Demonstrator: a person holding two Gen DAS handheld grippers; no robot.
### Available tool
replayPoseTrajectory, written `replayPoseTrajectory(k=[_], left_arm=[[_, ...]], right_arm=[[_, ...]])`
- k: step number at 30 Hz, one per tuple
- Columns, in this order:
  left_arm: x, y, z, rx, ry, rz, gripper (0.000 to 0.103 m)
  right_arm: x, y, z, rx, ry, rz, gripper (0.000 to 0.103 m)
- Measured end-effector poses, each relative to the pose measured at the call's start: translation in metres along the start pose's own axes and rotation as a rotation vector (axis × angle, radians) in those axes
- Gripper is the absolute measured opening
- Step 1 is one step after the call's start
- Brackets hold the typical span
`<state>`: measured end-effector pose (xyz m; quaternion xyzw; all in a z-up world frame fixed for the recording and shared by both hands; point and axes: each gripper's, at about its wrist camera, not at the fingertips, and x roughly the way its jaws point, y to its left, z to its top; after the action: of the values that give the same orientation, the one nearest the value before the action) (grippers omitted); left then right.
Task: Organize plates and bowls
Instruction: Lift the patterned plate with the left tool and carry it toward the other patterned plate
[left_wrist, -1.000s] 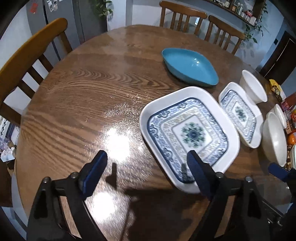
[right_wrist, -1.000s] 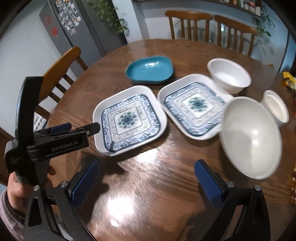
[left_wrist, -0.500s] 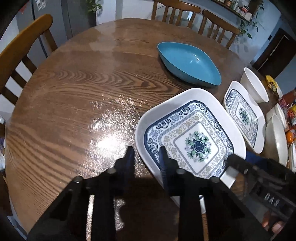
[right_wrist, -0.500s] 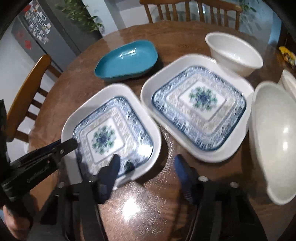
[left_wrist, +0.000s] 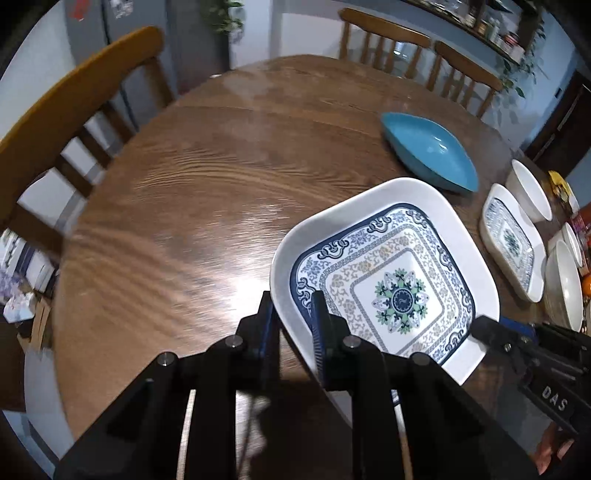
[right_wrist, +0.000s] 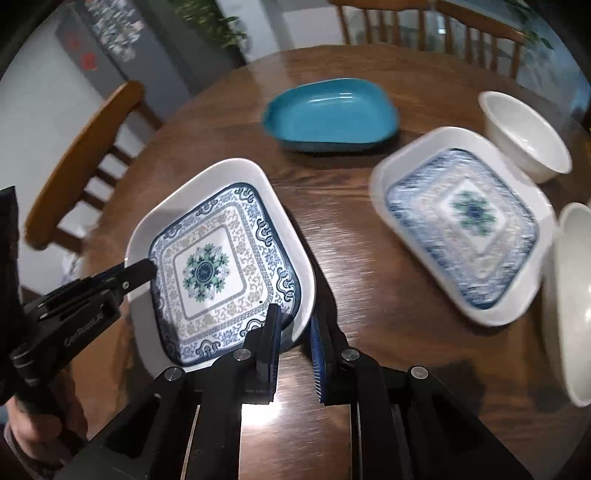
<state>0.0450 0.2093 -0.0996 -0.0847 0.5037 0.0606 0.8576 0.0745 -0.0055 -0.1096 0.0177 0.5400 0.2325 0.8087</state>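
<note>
Round wooden table (left_wrist: 207, 192) fills both views; wooden chairs (left_wrist: 74, 122) are set around its edge.

Near patterned square plate (right_wrist: 221, 266) is seen close to the near edge of the table. It is gripped on two sides: its left rim is pinched by the left gripper (left_wrist: 293, 325), its right corner rim by the right gripper (right_wrist: 293, 332). Left jaws are nearly closed, with the white rim clamped between the pads. Right jaws are closing, with the rim between them and both pads at it.

Second patterned square plate (right_wrist: 461, 229) is seen to the right of the first, apart from it, blurred in the right wrist view.

Large white bowl (right_wrist: 569, 295) is seen at the table's right edge, just beside the second plate. Teal dish (right_wrist: 332, 114) is placed further in, toward the far edge, behind the gap between the two plates. White bowl (right_wrist: 524, 136) is seen at the far right, touching or just beside the second plate's far corner. A smaller white bowl (left_wrist: 570, 240) is seen by the right edge in the left wrist view.
</note>
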Motion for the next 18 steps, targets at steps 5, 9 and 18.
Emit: replayPoseTrajectory(k=[5,9,18], left_arm=[[0.001,0.025,-0.006,-0.043,0.016,0.054,0.018],[0.013,0.027,-0.005,-0.058,0.036,0.077,0.018],[-0.006,0.029,-0.005,-0.101,-0.022,0.152,0.078]], right_arm=[[0.01,0.029,-0.009,-0.052,0.053,0.057,0.017],[0.023,0.033,-0.013,-0.052,0.091,0.081,0.021],[-0.012,0.01,-0.015,-0.039,-0.015,0.033,0.048]])
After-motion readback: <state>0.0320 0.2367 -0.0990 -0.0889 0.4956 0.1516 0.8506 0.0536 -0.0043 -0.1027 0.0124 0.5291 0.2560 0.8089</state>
